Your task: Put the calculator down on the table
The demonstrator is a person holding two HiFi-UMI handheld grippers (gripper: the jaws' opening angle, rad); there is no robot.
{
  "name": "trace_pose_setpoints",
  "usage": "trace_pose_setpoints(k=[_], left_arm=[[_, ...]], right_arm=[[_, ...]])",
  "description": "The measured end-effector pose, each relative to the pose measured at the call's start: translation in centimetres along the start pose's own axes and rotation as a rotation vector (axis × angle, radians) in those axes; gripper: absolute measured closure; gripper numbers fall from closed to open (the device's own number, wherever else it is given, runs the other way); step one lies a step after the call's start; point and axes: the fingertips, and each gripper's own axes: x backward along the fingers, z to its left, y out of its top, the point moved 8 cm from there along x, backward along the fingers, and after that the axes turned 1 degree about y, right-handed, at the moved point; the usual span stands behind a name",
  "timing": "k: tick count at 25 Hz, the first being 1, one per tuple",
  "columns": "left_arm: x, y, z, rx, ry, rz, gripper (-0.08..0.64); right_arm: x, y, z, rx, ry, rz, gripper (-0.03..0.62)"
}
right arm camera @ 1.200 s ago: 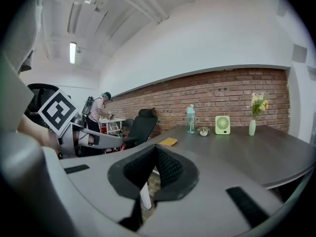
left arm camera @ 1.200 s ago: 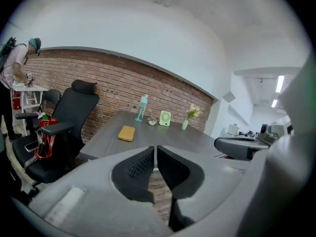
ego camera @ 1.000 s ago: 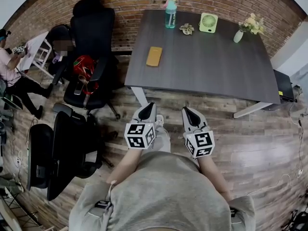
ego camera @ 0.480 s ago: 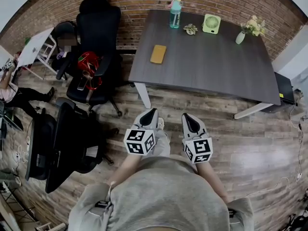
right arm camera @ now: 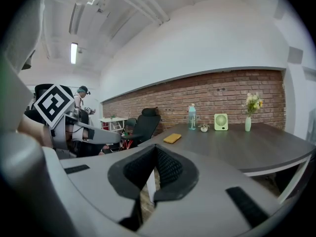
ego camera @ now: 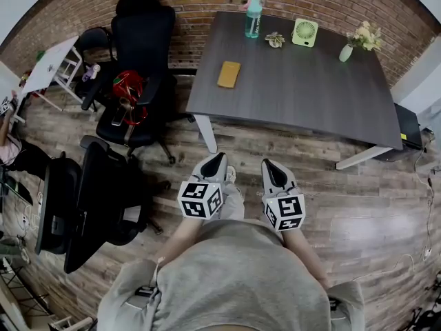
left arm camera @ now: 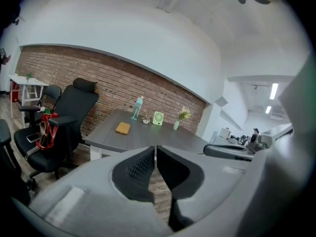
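Barely anything shifts: your left gripper [ego camera: 215, 160] and right gripper [ego camera: 268, 165] stay closed, empty, at 6 o'clock. The likely calculator [ego camera: 229, 74] already lies on the table [ego camera: 310, 95], 12 o'clock.

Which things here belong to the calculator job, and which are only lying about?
Job: table; flat yellow item on it, perhaps the calculator; left gripper and right gripper, both shut, empty.
Lying about: bottle, fan, flower vase, small plant, office chair.
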Motion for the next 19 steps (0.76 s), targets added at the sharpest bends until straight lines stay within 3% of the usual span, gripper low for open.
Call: trace_pose_setpoints(k=[19], left_arm=[[-0.76,0.27,0.64,0.017,0.007,0.005,0.531]], right_arm=[[-1.0,0.42,-0.52,0.01,0.011,-0.006,0.591]])
